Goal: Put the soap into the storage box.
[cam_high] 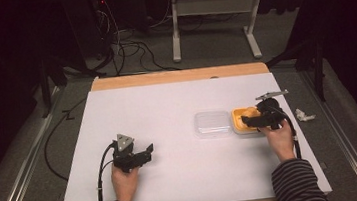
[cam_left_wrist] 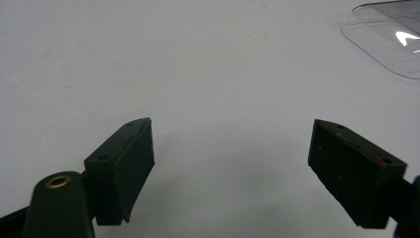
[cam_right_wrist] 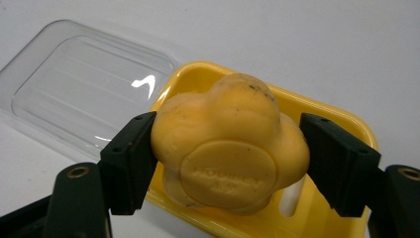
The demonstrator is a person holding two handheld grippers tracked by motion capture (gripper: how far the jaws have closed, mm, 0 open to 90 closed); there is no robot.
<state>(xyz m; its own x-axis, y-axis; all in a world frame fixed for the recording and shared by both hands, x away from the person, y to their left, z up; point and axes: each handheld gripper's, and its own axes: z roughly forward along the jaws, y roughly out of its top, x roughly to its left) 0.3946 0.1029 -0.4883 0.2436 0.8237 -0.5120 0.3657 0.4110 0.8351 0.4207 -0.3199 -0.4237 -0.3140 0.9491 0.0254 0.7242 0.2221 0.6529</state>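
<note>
- the right claw (cam_right_wrist: 230,153) is closed on a yellow soap (cam_right_wrist: 230,148), one jaw pressed to each flank, just above the yellow dish (cam_right_wrist: 341,116).
- the soap is lobed like a flower, matte and waxy, with a round embossed stamp facing the camera; the dish directly beneath is glossy plastic and slotted.
- a clear ribbed lid (cam_high: 212,123) lies beside the dish, toward the desk's (cam_high: 167,106) middle.
- the left claw (cam_high: 146,151) is held wide and empty near the desk's near-left corner, well apart.

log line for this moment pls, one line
right gripper shut on yellow soap over yellow soap dish | left gripper open, idle | clear lid beside dish
</note>
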